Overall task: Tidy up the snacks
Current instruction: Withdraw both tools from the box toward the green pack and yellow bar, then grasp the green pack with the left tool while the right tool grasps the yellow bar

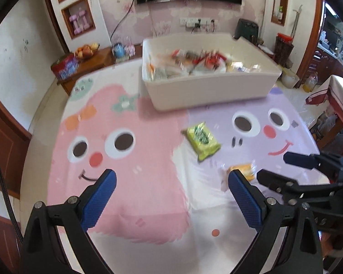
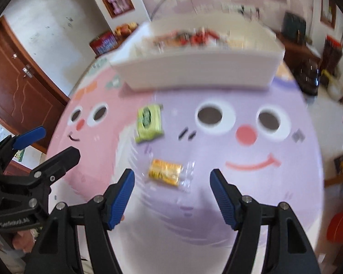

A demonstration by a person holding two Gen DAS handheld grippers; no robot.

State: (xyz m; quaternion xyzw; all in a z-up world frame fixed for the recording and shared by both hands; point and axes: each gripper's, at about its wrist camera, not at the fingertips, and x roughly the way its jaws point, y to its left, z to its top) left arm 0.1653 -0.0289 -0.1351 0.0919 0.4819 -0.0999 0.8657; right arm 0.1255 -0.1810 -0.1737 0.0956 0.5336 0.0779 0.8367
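Note:
A green snack packet [image 1: 202,140] [image 2: 149,123] lies on the cartoon table cover, in the middle. An orange-yellow snack in clear wrap [image 1: 244,171] [image 2: 165,171] lies nearer, just ahead of my right gripper [image 2: 172,182], which is open and empty above the table. My left gripper [image 1: 171,180] is open and empty over the pink part of the cover; the orange snack sits by its right finger. The right gripper also shows in the left wrist view [image 1: 276,169]. A white bin [image 1: 208,89] [image 2: 194,68] holding several snack packets stands at the back of the table.
The table cover [image 1: 135,159] [image 2: 251,182] has a pink face at left and a purple face at right. A wooden sideboard [image 1: 91,64] with a fruit bowl and a red box stands behind the table at left. A brown door [image 2: 18,86] is far left.

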